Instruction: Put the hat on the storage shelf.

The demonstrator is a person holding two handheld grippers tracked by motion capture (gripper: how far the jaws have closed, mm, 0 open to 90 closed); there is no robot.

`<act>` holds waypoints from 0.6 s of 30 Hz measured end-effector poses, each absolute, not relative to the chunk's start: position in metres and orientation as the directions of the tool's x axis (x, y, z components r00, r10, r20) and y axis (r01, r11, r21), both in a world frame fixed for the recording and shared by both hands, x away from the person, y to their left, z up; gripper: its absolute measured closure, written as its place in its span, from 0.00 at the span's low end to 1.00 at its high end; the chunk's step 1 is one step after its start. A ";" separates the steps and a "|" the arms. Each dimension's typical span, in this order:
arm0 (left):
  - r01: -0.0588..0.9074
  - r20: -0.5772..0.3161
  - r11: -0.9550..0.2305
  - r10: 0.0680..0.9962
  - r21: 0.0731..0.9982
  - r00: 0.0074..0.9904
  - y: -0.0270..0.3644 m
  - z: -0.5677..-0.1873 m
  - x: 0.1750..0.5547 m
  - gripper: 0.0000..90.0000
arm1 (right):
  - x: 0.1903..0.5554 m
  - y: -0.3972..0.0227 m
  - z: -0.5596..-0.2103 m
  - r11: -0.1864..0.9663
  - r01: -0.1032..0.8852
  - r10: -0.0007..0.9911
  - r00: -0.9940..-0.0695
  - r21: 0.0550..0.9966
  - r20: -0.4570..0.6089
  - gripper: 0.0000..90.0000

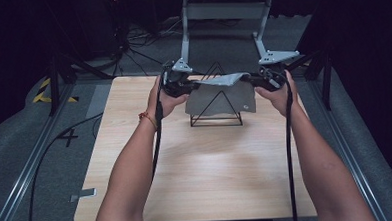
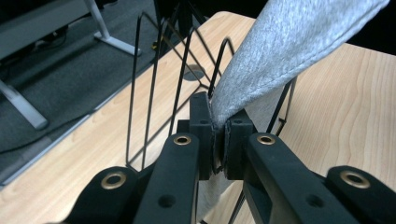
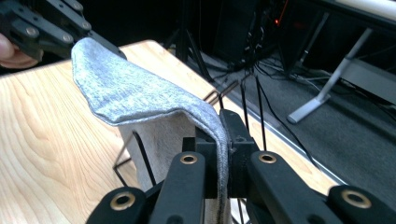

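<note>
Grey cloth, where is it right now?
In the high view the grey cloth hangs over the black wire rack at the table's far middle, stretched between the left gripper and right gripper.

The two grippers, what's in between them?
A grey cloth stretches from the left gripper to the right gripper, over a black wire rack, in the high view.

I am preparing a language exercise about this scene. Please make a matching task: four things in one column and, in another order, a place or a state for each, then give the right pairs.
Things:
1. grey cloth
2. wire rack
3. left gripper
4. bracelet

Places or states:
A. stands on the wooden table
B. on the person's left wrist
C. held up at two ends, hanging over the rack
D. shut on one end of the cloth

Pairs: 1-C, 2-A, 3-D, 4-B
</note>
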State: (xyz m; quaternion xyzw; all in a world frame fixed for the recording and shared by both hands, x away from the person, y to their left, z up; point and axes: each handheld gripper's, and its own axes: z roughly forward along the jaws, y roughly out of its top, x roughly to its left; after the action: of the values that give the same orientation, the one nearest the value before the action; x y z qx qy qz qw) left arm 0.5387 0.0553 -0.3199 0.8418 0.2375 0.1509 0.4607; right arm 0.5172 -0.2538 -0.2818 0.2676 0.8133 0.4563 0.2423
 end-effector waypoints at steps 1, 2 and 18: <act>0.264 0.032 -0.466 0.537 0.844 0.843 0.056 -0.323 0.540 0.95 | 0.518 -0.253 -0.285 0.440 0.220 0.655 -0.742 0.871 -0.144 0.97; 0.273 0.022 -0.459 0.540 0.846 0.841 0.056 -0.327 0.540 0.95 | 0.518 -0.253 -0.288 0.443 0.225 0.655 -0.742 0.868 -0.142 0.97; 0.298 0.032 -0.465 0.579 0.833 0.815 0.057 -0.362 0.535 0.96 | 0.518 -0.254 -0.335 0.452 0.284 0.649 -0.755 0.845 -0.094 0.97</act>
State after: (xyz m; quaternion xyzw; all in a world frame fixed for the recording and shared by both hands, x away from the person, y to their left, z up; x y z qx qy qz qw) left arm 0.5354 0.0570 -0.3620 0.8414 0.2605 0.1572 0.4465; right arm 0.5176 -0.2535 -0.3347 0.2820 0.8266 0.4407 0.2072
